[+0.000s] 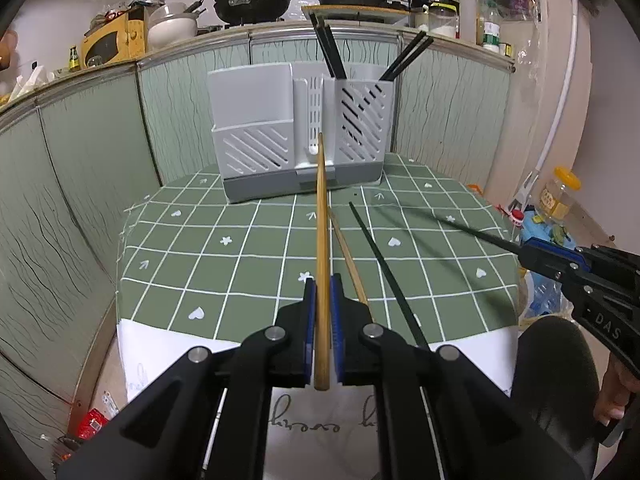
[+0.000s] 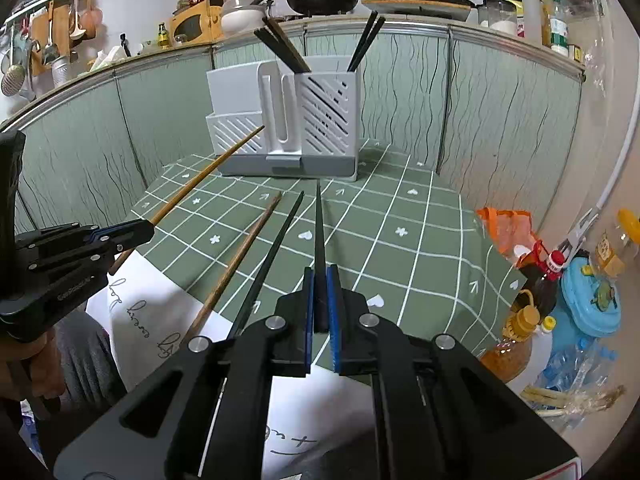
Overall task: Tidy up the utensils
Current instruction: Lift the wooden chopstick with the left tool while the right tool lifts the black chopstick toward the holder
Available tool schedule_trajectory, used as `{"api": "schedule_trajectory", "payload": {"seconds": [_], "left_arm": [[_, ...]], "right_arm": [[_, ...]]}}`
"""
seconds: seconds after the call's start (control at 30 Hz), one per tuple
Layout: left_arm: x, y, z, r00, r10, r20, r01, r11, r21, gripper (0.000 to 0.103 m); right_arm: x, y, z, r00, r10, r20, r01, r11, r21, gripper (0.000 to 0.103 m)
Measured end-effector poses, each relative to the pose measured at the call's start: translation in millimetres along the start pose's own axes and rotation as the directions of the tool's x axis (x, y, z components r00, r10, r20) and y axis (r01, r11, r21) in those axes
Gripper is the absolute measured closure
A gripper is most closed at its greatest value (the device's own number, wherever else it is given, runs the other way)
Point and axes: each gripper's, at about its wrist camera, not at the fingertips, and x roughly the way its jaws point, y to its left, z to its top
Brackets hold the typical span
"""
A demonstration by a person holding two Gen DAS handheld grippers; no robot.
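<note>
My left gripper point(image 1: 322, 280) is shut on a wooden chopstick point(image 1: 321, 216) that points at the grey utensil holder point(image 1: 296, 136); the right wrist view shows that gripper point(image 2: 150, 227) at the left with its wooden chopstick point(image 2: 208, 174). My right gripper point(image 2: 320, 270) is shut on a black chopstick point(image 2: 319, 224), also aimed toward the holder point(image 2: 288, 120); in the left wrist view the same gripper point(image 1: 522, 250) holds the black chopstick point(image 1: 452, 222). A second wooden chopstick point(image 2: 240, 256) and a second black chopstick point(image 2: 272, 256) lie on the green checked tablecloth point(image 2: 400, 248). Several dark chopsticks point(image 2: 286, 46) stand in the holder's right compartment.
The table sits in a corner of green wavy-patterned panels point(image 1: 80, 168). A white sheet with writing point(image 1: 320, 416) hangs at the front edge. Bottles and a blue container point(image 2: 592, 300) crowd the floor at the right. Pans point(image 1: 252, 0) and jars line the counter behind.
</note>
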Motion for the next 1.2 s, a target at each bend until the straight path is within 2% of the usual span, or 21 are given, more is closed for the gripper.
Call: {"api": "schedule_trajectory", "payload": {"seconds": [0.4,0.8,1.2], "left_arm": [[-19,1,16,1.0,-0.005,0.013,0.005,1.0,0.005,0.094],[-22,5,16,1.0,-0.007,0.017,0.007,1.0,-0.009,0.095],[-36,9,43,0.998,-0.017,0.061,0.018,1.0,-0.009,0.095]], "right_arm": [[-28,-6,25,0.998,-0.01,0.064,0.01,1.0,-0.001,0.097],[-30,-7,27,0.997,-0.005,0.073,0.005,1.0,0.003,0.097],[-40,-11,54,0.993,0.009,0.116,-0.009,1.0,0.002,0.097]]}}
